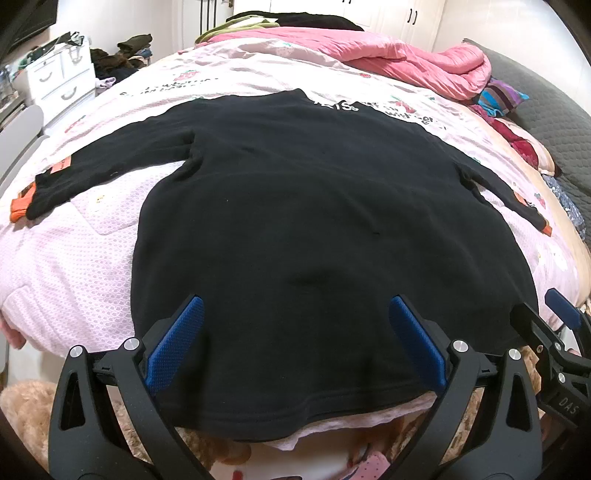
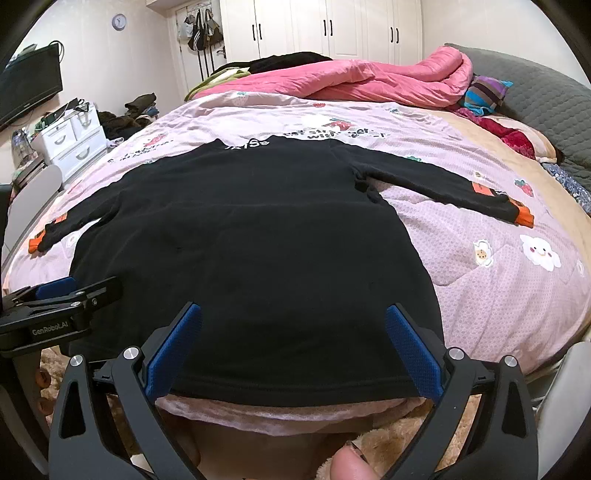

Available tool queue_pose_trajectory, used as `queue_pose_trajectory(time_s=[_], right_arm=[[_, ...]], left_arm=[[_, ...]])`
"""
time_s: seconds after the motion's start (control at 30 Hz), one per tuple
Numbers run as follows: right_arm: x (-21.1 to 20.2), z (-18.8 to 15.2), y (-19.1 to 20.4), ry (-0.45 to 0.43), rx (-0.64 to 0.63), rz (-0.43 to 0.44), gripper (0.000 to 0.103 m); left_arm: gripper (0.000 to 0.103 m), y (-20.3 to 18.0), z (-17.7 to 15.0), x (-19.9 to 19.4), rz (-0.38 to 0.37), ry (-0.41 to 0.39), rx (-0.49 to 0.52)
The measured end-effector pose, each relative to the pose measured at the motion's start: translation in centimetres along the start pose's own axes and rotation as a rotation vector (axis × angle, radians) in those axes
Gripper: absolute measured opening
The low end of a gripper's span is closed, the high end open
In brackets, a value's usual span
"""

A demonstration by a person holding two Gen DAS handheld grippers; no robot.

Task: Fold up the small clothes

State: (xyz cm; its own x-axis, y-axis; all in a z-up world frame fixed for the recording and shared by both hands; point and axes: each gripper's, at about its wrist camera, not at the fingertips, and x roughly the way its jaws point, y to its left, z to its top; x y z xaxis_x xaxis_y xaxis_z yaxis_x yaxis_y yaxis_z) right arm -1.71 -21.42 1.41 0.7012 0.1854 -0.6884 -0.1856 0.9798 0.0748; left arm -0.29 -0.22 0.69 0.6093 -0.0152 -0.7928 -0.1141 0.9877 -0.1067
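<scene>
Bedroom: white wardrobe point(image 2: 325, 29) at 12 o'clock, drawers point(image 2: 72, 142) at 10, pink duvet point(image 2: 354, 79) bunched at the far end of the bed. Pink quilt point(image 2: 480, 280) covering the bed, serving as the work area.

Black shirt point(image 1: 295, 206) spread flat on the quilt, collar toward 12, hem at 6 hanging just over the near bed edge. Sleeves out to 9 and 3, orange cuffs point(image 2: 524, 218) at the tips. Not folded at all yet, by the look of it.

Left tongs point(image 1: 295, 332) wide open, blue pads either side of the hem's left part, nothing pinched. Right tongs point(image 2: 293, 328) likewise wide open over the hem's right part, empty. Each visible in the other's view, side by side, close together. Contact with cloth: hard to tell, pads look to hover just above.

Likely step: grab hem or move out to a sleeve for the first fold.

Risks:
- Pinching quilt together with shirt; soft quilt right under the hem, would drag the bedding up.
- Grabbing only the top layer; the back layer would stay behind and the fold go crooked.
- Hem overhangs the edge; a tug toward 6 could slide the whole shirt off the bed.
- Tongs near each other; possible clash when closing in.
</scene>
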Motion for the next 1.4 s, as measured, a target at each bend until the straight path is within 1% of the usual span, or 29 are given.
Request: queue_pose_trajectory(time_s=[0.33, 0.53, 0.7, 0.93, 1.1, 1.4], right_arm=[[-0.1, 0.1, 0.1, -0.002, 0.001, 0.001, 0.099], [0.1, 0.9, 0.1, -0.011, -0.002, 0.009, 0.099], [0.5, 2.0, 0.0, -0.014, -0.002, 0.009, 0.099], [1.2, 4.6, -0.4, -0.025, 0.002, -0.003, 0.099], [1.6, 6.4, -0.4, -0.039, 0.007, 0.004, 0.099], [1.7, 10.4, -1.1, -0.092, 0.042, -0.006, 0.099]], left_arm=[[0.094, 0.1, 0.0, -0.1, 0.001, 0.000, 0.006], [0.094, -0.1, 0.7, 0.1, 0.007, 0.007, 0.001], [0.094, 0.0, 1.6, 0.4, 0.001, 0.018, -0.022], [0.094, 0.4, 4.0, 0.4, 0.009, 0.011, -0.040], [0.094, 0.6, 6.0, 0.6, 0.008, 0.009, -0.056], [0.094, -0.1, 9.8, 1.5, 0.002, 0.000, -0.049]])
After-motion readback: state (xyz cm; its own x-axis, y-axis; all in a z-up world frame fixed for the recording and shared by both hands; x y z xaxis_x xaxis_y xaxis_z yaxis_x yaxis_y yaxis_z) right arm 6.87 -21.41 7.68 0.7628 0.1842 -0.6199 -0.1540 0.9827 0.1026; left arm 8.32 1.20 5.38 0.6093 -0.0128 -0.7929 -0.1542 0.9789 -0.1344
